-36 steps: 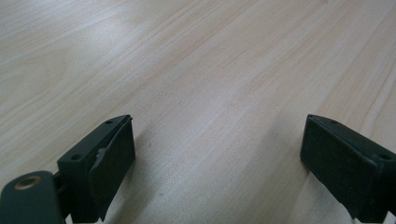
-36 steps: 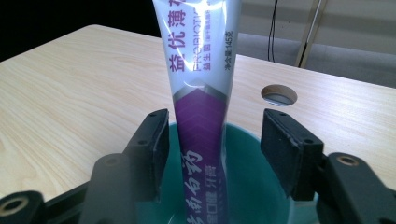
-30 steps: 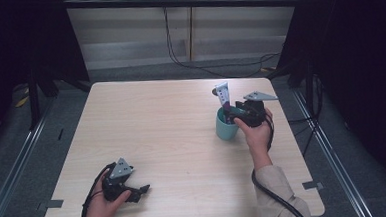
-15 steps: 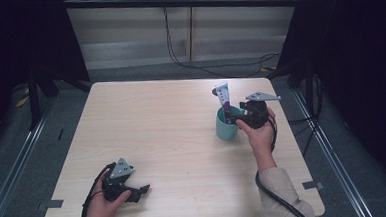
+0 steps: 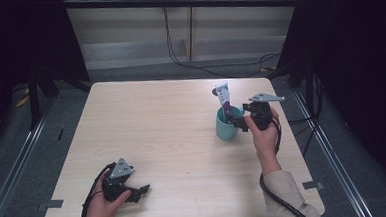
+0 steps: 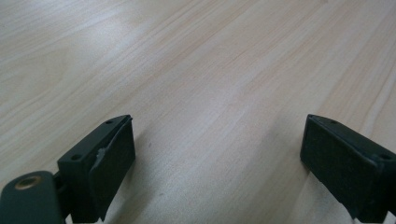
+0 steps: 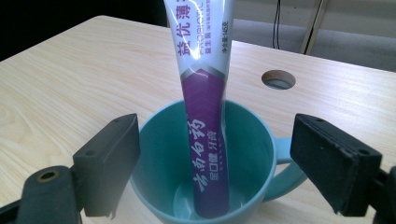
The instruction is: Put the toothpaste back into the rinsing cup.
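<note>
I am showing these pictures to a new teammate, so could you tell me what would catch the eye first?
A purple-and-white toothpaste tube stands tilted in a teal mug on the table's right side. The right gripper sits open beside the mug's rim, while the left gripper rests open at the near left corner.

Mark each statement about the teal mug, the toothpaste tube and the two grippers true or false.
1. The purple-and-white toothpaste tube stands inside the teal ceramic mug. True.
2. The right gripper clamps the tube. False: its jaws stand wide apart, clear of it.
3. The left gripper holds a spoon. False: its open jaws hold nothing, above the light wooden table.
4. The mug has a handle. True.
</note>
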